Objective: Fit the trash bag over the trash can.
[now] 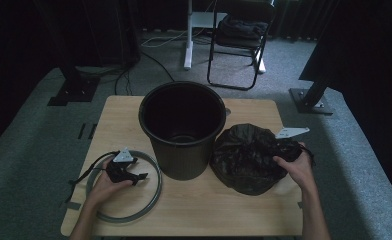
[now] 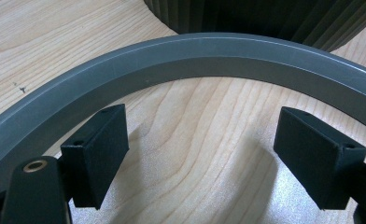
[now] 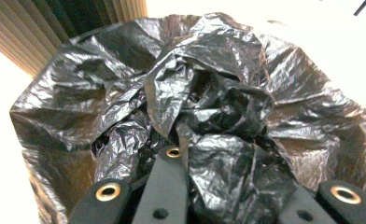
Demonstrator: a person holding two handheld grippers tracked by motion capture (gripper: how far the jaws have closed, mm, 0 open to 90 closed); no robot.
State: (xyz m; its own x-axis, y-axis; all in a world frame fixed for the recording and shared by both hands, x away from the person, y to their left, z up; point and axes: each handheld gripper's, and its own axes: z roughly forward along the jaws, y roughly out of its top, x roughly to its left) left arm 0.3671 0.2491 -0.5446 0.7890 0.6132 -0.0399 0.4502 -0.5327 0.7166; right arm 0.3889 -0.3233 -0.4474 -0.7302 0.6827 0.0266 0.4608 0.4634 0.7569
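On the wooden surface (image 1: 194, 210) a black bucket (image 1: 182, 130) stands upright at the centre, open-topped, its inside dark with nothing discernible in it. At its 4 o'clock, touching its wall, sits a crumpled black plastic bag (image 1: 246, 157); the right claw (image 1: 295, 150) is pressed together, pinching the bag's gathered plastic. At the bucket's 8 o'clock lies a grey ring (image 1: 151, 200), inside which the left claw (image 1: 140, 176) rests, spread wide and holding nothing.

No readable text, labels, brands or numbers on anything in view
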